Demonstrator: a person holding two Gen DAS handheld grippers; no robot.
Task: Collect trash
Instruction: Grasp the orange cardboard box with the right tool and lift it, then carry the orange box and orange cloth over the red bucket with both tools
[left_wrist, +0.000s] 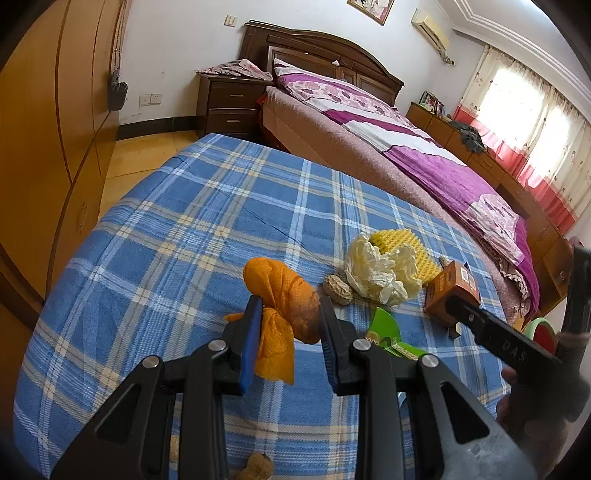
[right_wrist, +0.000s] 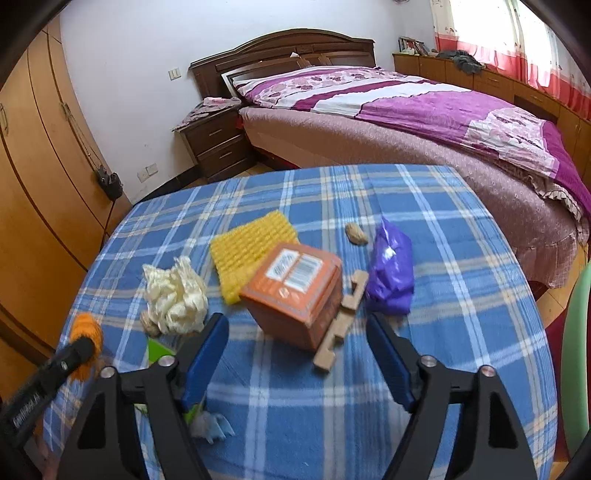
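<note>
Two views, left wrist first. Left tool is pinching an orange crumpled wad between its blue pads, the wad lifted a bit above the blue plaid counter. Just past it on the cloth: a peanut shell, touching a crumpled cream plastic bag. The bag lies partly over a yellow foam mesh sheet. Right of those sits an orange cardboard box, with one black finger of the right tool across its near side. A green wrapper lies just right of the left tool's right pad. Another peanut shell sits at the near edge, between the tool's arms.

Right wrist view: right tool is spread wide, pads pressing on nothing. The orange cardboard box sits tilted just ahead of the gap between them, image blurred there. A notched wooden strip leans against the box's right side. Purple plastic bag just right of the strip, peanut shell beyond it. Yellow foam mesh sheet behind the box, cream plastic bag to the left. Far left, the left tool with the orange wad. A pale blue scrap lies near the left pad.
</note>
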